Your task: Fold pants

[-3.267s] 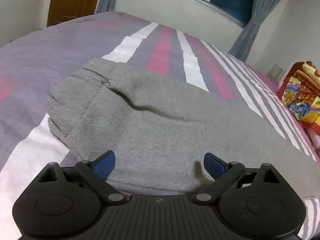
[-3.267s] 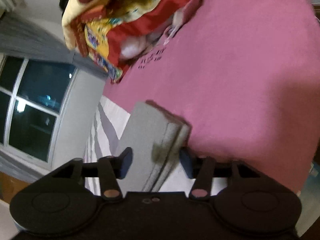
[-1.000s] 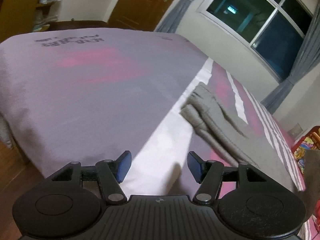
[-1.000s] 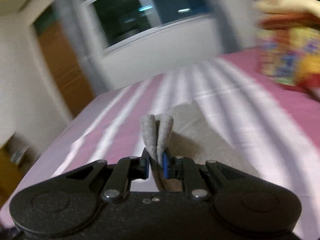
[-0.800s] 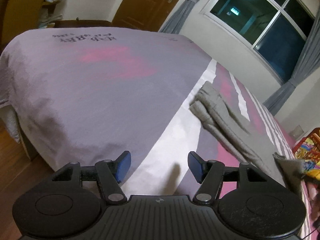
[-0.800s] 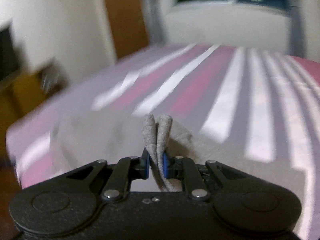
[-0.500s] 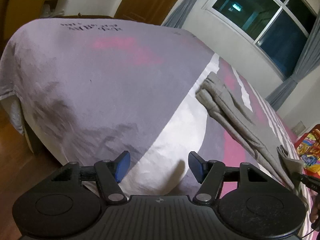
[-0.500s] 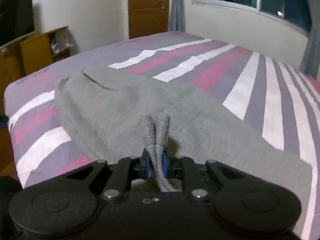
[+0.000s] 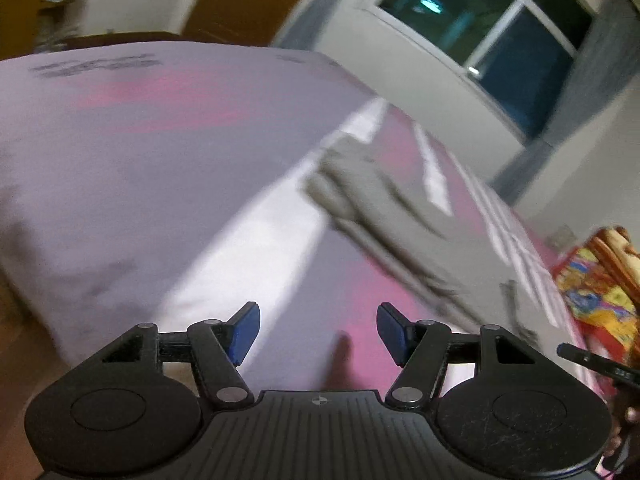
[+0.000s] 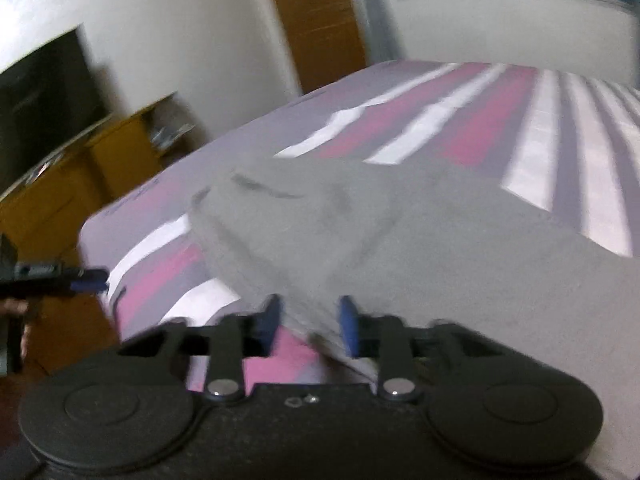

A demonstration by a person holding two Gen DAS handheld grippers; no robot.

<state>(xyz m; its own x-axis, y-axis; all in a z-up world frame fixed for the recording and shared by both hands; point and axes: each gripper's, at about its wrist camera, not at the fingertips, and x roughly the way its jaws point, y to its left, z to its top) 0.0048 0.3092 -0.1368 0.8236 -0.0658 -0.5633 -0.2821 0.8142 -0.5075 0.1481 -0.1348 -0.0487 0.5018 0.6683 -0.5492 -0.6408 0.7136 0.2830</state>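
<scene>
Right at the right tongs (image 10: pixel 308 324) the near edge of the grey pants (image 10: pixel 420 248) lies between the two blue pads, but the pads stand off the cloth: these tongs have just been opening, and the folded hem they were pinching half a second ago, standing up between them, now lies down on the pile. So they look released, with cloth between them and not gripped. The left tongs (image 9: pixel 316 330) are parted too, with nothing between them, over bare bedspread (image 9: pixel 132 184) near the corner of the bed.

From the right tongs the pants spread away and to the left, their long axis running toward the rumpled far end. From the left tongs the same pants (image 9: pixel 384 220) lie ahead and off to the right, stretching diagonally away toward the bright patterned blanket (image 9: pixel 600 280). The right hand is clearly the nearer one; its tongs show at the right edge of the left view, beside the near end of the pants. The left tongs show in the right view just off the bed's edge.

Against three seconds ago, the left tongs are off the cloth, and the pants lie doubled over. Beyond are a wooden door (image 10: pixel 320 20) and a dark window (image 9: pixel 500 40).
</scene>
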